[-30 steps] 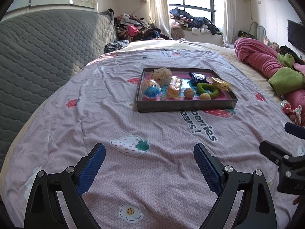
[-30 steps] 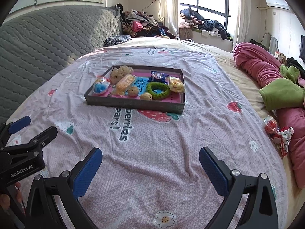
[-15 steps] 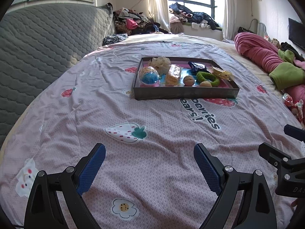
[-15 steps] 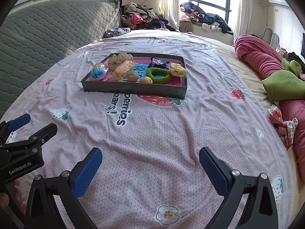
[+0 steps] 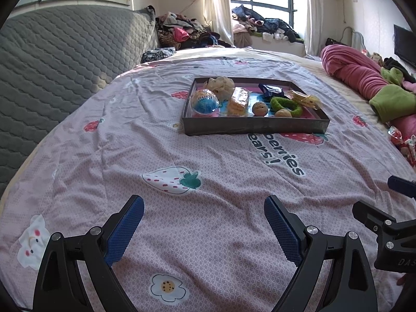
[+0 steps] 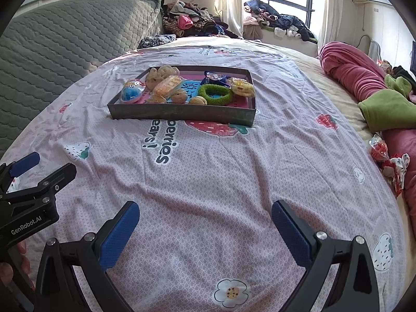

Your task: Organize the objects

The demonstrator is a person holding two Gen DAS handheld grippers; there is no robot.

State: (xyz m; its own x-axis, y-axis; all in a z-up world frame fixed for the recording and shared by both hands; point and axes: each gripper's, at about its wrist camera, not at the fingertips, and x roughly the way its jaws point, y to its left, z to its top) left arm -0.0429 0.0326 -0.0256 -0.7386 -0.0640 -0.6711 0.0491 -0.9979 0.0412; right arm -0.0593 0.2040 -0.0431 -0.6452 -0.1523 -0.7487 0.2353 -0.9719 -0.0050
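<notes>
Both claws wide, nothing held: left gripper (image 5: pixel 203 215), right gripper (image 6: pixel 205 215), low over the near bedspread (image 5: pixel 145 161). Tray (image 6: pixel 182 111) sits far-centre, well apart from me, w/ green ring (image 6: pixel 215 93), blue ball (image 6: pixel 132 93), snack pkts inside. I'd approach level, pick one item, come in above the near wall.

Tray (image 6: pixel 182 111) near wall hides lower parts of items inside. Print on tray floor mostly covered, unreadable. Blue packet (image 6: pixel 215 77) label too small to read. Bedspread (image 6: pixel 208 182) lettering partly under tray, only word ends show. Right gripper (image 5: pixel 390 208) cut by edge in left wrist view, marking reads only "DA". Person's hand (image 6: pixel 10 267) cut off at frame edge, mostly behind gripper body.
</notes>
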